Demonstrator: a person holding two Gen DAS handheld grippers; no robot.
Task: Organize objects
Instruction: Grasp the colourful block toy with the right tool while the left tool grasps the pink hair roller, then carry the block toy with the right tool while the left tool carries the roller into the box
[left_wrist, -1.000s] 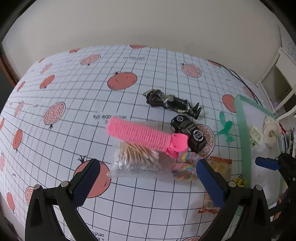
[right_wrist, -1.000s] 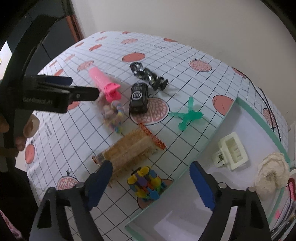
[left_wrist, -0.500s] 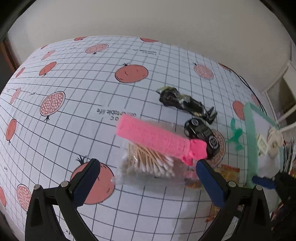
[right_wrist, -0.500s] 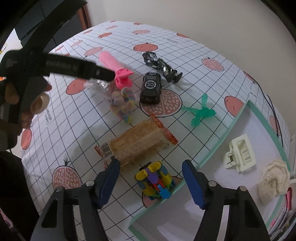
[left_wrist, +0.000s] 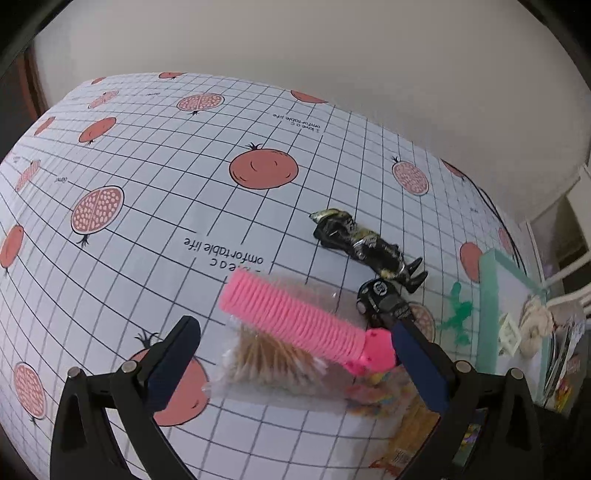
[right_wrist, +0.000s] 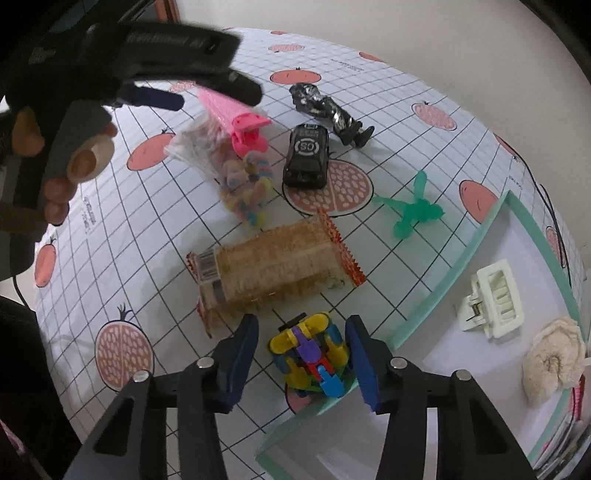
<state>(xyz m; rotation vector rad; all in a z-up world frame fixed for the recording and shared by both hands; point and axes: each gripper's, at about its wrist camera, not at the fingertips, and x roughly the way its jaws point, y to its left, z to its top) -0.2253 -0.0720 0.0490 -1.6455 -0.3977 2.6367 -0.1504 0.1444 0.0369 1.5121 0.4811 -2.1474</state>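
Toy (right_wrist: 312, 356) grab in progress: right claw (right_wrist: 303, 363) open astride it, must close, then tray (right_wrist: 480, 236). Left claw (left_wrist: 295, 354) open over pink comb (left_wrist: 295, 317).

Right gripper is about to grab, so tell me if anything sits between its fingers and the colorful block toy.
Nothing visible does. The right gripper is open with the colorful block toy between its fingers; the snack packet lies beyond.
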